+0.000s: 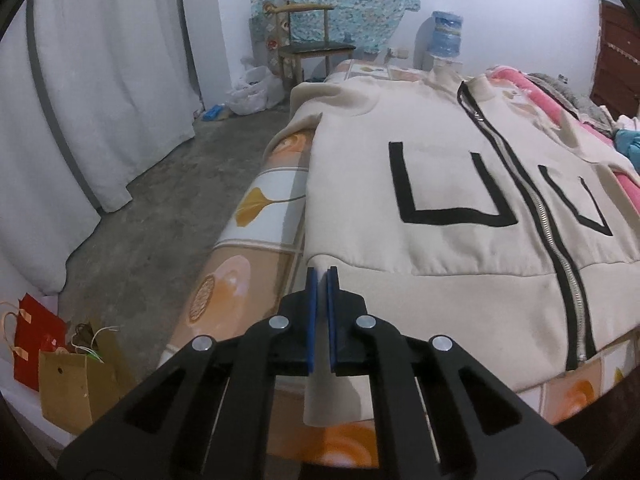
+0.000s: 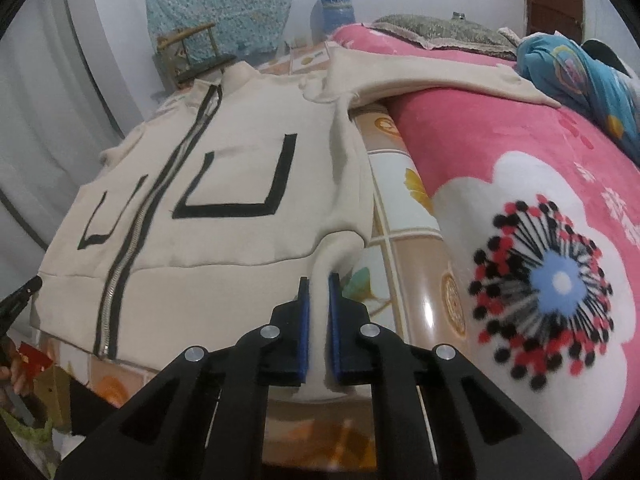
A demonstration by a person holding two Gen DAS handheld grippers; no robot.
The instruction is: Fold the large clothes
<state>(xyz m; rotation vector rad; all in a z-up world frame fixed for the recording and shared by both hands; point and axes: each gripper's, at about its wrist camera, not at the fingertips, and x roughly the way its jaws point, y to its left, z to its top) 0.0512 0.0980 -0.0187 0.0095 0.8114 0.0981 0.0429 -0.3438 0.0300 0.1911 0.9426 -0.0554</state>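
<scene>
Jaws of left gripper (image 1: 322, 276) and right gripper (image 2: 317, 282) clamped on hem corners of cream jacket (image 1: 440, 152): soft, thick, limp; best gripped at corners.

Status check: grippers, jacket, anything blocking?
Left gripper shut on jacket hem corner. Right gripper shut on opposite corner. Jacket flat, zipped. Pink blanket beside it.

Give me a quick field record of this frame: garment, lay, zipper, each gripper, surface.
garment: cream zip jacket with black pocket outlines
lay: spread front-up on the bed, hem toward the cameras
zipper: closed as far as visible
left gripper: jaws shut on the hem's left corner
right gripper: jaws shut on the hem's right corner
beside it: pink floral blanket
</scene>
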